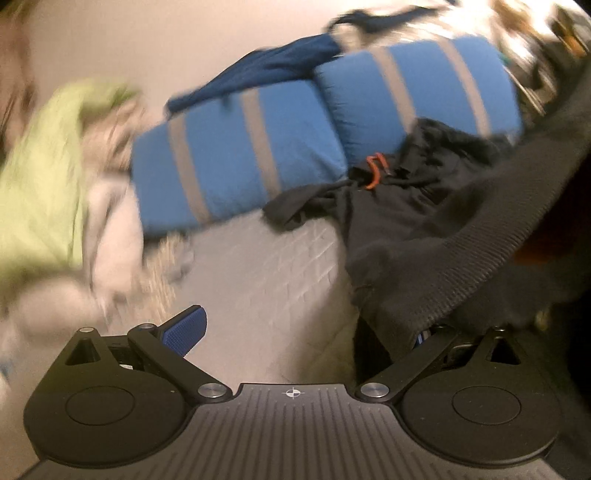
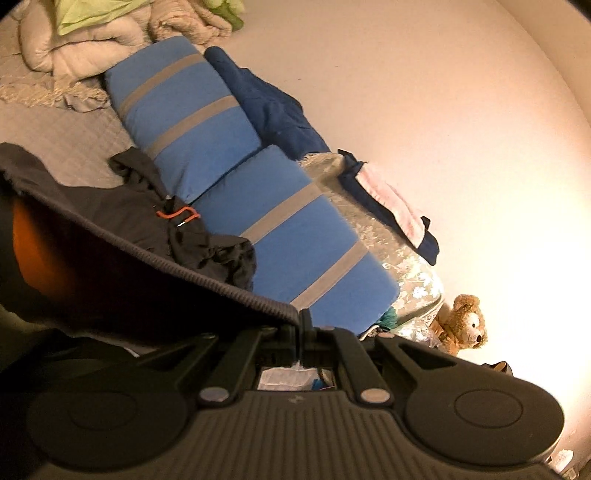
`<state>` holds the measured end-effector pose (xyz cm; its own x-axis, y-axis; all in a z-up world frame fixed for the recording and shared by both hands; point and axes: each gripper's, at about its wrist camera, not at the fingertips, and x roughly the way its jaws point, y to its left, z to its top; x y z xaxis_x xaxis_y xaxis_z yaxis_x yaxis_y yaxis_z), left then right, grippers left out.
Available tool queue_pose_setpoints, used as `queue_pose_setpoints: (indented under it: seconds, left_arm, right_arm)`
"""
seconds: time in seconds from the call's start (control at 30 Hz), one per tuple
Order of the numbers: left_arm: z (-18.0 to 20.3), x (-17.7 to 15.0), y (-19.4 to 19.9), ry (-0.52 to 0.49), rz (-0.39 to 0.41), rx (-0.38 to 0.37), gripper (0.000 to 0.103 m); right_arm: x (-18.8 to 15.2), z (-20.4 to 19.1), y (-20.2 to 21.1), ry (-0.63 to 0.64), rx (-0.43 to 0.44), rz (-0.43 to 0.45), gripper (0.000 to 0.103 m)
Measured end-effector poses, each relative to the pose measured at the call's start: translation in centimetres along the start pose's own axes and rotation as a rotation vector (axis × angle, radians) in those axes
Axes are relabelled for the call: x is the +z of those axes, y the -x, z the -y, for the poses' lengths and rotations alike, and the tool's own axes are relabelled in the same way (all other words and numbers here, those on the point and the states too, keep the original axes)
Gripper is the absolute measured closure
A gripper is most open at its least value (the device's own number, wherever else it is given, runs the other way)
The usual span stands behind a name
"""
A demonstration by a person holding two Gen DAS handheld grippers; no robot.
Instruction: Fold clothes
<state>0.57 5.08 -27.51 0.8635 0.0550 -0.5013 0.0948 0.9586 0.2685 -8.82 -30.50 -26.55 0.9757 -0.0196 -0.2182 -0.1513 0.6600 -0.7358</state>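
A dark charcoal garment with a ribbed knit hem runs as a taut band from the left edge of the right wrist view down to the lower middle, where the right gripper has its two fingers pressed together on the hem's end. In the left wrist view the same garment hangs across the right side of the frame, its ribbed edge sweeping from the upper right down to the lower right.

The left gripper has its jaws spread wide. Its blue-padded finger stands free at the lower left, while the other finger is draped over by the dark cloth at the lower right, and nothing is pinched between them.

Beyond the hem lies a crumpled black garment with an orange drawstring, resting on a grey quilted bed cover and touching two blue pillows with grey stripes set end to end. A navy blue cloth lies beside the pillows against the pale wall.

In the upper left of the right wrist view sit a beige quilted blanket and a light green cloth. At the lower right a brown teddy bear sits by the wall. The left wrist view is blurred.
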Motion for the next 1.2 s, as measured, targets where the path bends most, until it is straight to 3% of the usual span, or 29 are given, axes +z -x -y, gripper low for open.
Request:
queue_pose_setpoints:
  seconds: [0.13,0.2,0.27,0.37,0.53,0.63,0.73,0.93,1.1,1.17,1.2]
  left_arm:
    - [-3.6,-0.1,-1.2,0.346,-0.1,-0.186,0.001]
    - [-4.9,-0.5,-1.7,0.452,-0.135,-0.246,0.003]
    - [-5.3,-0.6,-1.7,0.469,-0.135,-0.259,0.013]
    - [-4.8,0.1,-0.9,0.381,-0.094,-0.221,0.019]
    - [-2.1,1.5,1.5,0.048,0.067,-0.055,0.034]
    - [-1.0,2.1,2.6,-0.107,0.124,0.018,0.046]
    - [-0.3,2.5,3.2,-0.233,0.135,0.069,0.053]
    - [1.8,2.0,3.9,-0.505,0.145,0.189,0.054]
    - [2.9,0.2,3.3,-0.492,0.089,0.092,0.052]
    - [2.8,-0.2,3.0,-0.438,0.081,0.08,0.041]
    - [2.5,-0.3,2.9,-0.393,0.082,0.082,0.029]
  right_arm:
    - [-0.1,0.4,-0.5,-0.026,-0.02,-0.001,0.103]
    - [-0.3,0.8,-0.7,-0.043,-0.021,-0.006,0.103]
    - [-0.5,0.9,-0.8,-0.051,-0.017,-0.009,0.103]
    - [-0.7,0.9,-0.9,-0.067,-0.001,-0.016,0.103]
    - [-1.9,0.9,-0.7,-0.095,0.037,-0.048,0.103]
    - [-2.9,0.7,-0.2,-0.118,0.069,-0.075,0.103]
    - [-3.8,0.3,0.5,-0.14,0.106,-0.102,0.103]
    - [-5.6,-0.6,1.1,-0.211,0.198,-0.171,0.103]
    - [-7.6,-0.9,0.5,-0.274,0.239,-0.251,0.103]
    - [-8.3,-0.9,0.4,-0.297,0.25,-0.273,0.103]
    - [-8.5,-1.0,0.3,-0.306,0.251,-0.284,0.103]
